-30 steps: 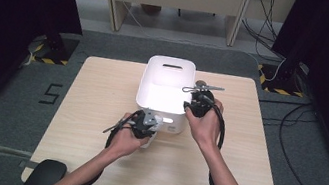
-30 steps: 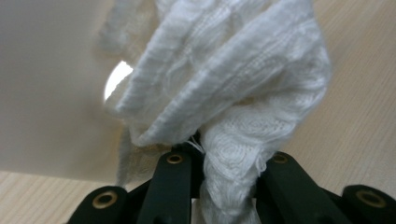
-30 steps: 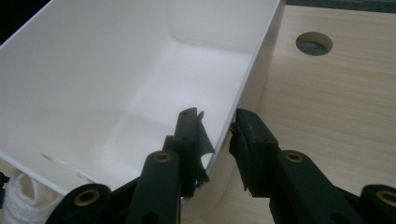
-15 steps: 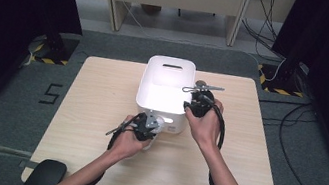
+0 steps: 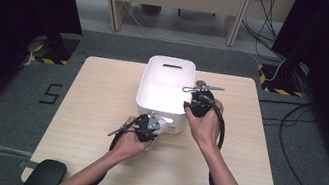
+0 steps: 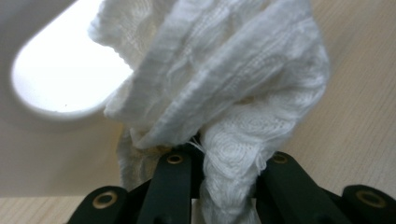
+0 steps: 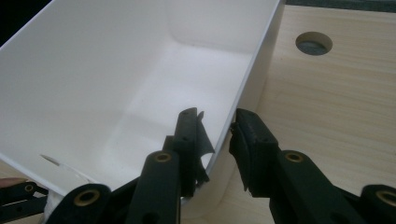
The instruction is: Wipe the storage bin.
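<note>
**Inspector:** Two claws on the bench [image 5: 98,112], both engaged. Start with the left.

**Assistant:** Left claw [image 6: 219,154] is clamped on a white knitted cloth [image 6: 219,79]. The jaws stand narrow, with bunched folds squeezed between them and the rest of the cloth bulging out above the tips. From the high view, that claw [image 5: 156,124] sits at the near end of the white bin [image 5: 167,80], with the cloth just outside the near wall, low over the bench.

**Inspector:** Does the cloth touch the bin?

**Assistant:** Cannot tell. In the left gripper view the bin's handle slot [image 6: 65,74] shows bright directly behind the cloth, so they are very close.

**Inspector:** Right claw?

**Assistant:** Right claw [image 7: 219,135] straddles the bin's right-hand wall [image 7: 247,88] near its near corner. One jaw is inside the bin, the other outside, about half open. Both pads lie against the rim or just beside it; a firm pinch is not certain.

**Inspector:** Bin contents?

**Assistant:** Bin floor shows bare white in the right gripper view. The cloth [image 7: 58,203] peeps in at the lower left corner, beyond the near wall.
</note>
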{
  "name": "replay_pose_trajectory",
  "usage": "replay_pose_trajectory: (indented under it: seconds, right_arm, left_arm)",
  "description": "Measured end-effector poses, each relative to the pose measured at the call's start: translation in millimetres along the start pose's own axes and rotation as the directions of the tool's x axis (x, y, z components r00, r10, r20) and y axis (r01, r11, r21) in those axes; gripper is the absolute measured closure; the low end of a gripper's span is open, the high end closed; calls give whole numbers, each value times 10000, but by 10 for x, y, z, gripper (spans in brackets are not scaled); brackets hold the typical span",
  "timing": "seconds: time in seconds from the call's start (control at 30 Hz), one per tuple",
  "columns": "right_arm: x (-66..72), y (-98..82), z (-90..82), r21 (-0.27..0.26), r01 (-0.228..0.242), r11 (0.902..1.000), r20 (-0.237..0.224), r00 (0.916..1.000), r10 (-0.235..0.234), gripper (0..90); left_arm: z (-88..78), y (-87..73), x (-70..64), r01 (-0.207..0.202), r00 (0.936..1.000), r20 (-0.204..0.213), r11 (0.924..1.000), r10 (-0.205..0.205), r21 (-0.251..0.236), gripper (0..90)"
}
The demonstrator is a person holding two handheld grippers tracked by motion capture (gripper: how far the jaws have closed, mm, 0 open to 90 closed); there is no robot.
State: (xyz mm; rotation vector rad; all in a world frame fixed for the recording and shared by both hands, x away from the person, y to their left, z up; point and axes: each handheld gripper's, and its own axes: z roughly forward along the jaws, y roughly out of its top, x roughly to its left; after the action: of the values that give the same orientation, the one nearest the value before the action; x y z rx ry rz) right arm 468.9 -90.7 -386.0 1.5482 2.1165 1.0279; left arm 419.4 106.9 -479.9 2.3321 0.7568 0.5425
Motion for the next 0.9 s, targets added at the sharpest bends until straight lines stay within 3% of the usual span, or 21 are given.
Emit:
replay_pose_trajectory:
  seconds: [0.43, 0.9]
  right_arm:
    - [-5, -1, -1, 1, -15, 10000, -3, 10000, 15, 716]
    - [-5, -1, 0, -16, -56, 10000, -16, 10000, 56, 714]
  left_arm:
    - [17, 44, -30, -42, 10000, 49, 10000, 42, -27, 788]
    - [-80, 109, -36, 0, 10000, -26, 9986, -1, -531, 789]
